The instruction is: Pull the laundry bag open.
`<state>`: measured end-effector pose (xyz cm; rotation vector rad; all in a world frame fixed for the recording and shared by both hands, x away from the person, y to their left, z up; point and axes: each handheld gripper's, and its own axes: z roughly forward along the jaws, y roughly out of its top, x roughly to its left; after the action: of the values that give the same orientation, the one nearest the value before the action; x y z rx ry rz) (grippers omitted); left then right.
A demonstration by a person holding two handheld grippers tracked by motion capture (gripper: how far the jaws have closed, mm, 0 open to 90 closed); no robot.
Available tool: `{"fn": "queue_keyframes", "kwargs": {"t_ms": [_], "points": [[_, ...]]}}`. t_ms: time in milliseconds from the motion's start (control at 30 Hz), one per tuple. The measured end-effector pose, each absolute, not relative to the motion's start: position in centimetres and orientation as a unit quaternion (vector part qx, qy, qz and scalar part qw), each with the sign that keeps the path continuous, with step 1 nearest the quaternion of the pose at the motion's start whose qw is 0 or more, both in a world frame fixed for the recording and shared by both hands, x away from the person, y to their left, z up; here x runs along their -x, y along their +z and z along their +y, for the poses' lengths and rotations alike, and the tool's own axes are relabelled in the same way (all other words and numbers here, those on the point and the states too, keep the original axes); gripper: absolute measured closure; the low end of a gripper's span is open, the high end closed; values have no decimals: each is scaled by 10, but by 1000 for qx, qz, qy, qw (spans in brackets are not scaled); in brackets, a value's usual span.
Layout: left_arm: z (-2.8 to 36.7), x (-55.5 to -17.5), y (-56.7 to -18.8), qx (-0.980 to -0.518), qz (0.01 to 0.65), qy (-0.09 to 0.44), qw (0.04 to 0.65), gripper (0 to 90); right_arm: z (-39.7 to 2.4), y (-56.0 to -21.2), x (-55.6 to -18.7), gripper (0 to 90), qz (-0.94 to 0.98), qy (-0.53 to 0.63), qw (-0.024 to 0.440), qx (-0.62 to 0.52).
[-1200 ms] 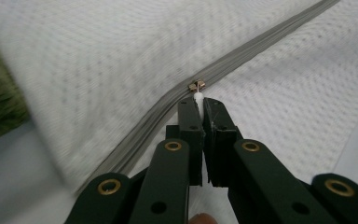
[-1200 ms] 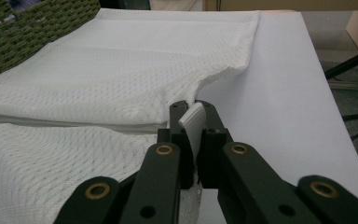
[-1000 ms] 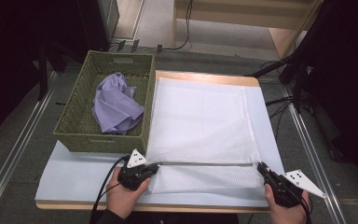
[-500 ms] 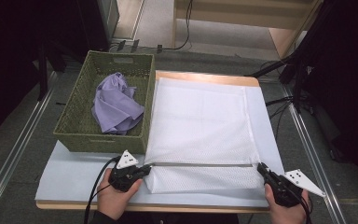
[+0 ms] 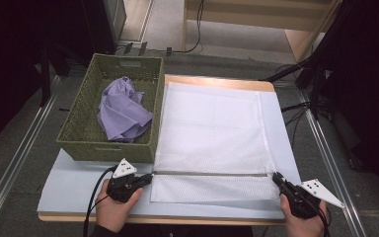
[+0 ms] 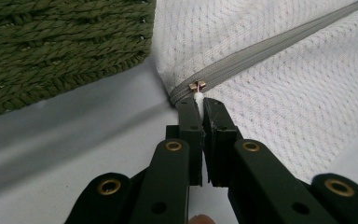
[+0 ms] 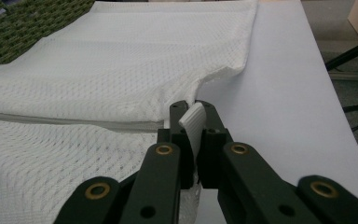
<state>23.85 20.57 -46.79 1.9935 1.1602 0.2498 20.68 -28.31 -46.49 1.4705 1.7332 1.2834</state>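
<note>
Leftward along the near edge of the table (image 5: 69, 182), the left hand-held gripper (image 5: 147, 178) has drawn away from the middle of the mesh laundry bag (image 5: 212, 128) since the earlier frames, and it now sits just beside the bag's left corner, below the green basket (image 5: 86, 148). Its jaws are pinched together on the white zipper pull (image 6: 198, 100), with the small metal slider (image 6: 196, 86) at the very end of the grey zipper (image 6: 270, 46) in the left gripper view. The right hand-held gripper (image 5: 278, 178) has kept its place at the bag's right corner, its jaws clamped on a white fabric tab (image 7: 192, 122) that anchors the cloth against the pull.

The bag lies flat on the table, right of the basket, which holds a crumpled lilac cloth (image 5: 123, 111). The zipper runs across the bag's near part from one gripper to the other.

The step in hand appears to be the zipper's run, and it looks finished, since the slider has reached the left end. Whether the teeth are parted or joined is too fine to tell. The next move probably calls for letting go of the pull and the tab, or for parting the bag's mouth so the cloth can go in.
</note>
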Motion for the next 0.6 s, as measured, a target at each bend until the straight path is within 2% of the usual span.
{"fn": "queue_keyframes", "kwargs": {"t_ms": [133, 233, 300, 400, 467, 567, 600], "points": [[208, -238, -467, -783, 448, 95, 421, 852, -284, -463, -205, 885, 636, 482, 264, -542], [207, -237, -463, -777, 439, 98, 440, 651, -286, -463, -204, 884, 634, 486, 262, -542], [203, -236, -459, -773, 428, 100, 457, 604, -286, -464, -204, 883, 635, 486, 257, -543], [189, -233, -452, -775, 408, 97, 472, 595, -285, -465, -204, 873, 638, 487, 250, -541], [178, -232, -450, -780, 395, 96, 476, 628, -284, -467, -205, 807, 639, 485, 249, -542], [161, -230, -451, -787, 382, 84, 477, 725, -283, -468, -206, 571, 640, 470, 260, -550], [156, -230, -452, -791, 377, 78, 476, 756, -283, -468, -206, 527, 638, 463, 269, -553]]}}
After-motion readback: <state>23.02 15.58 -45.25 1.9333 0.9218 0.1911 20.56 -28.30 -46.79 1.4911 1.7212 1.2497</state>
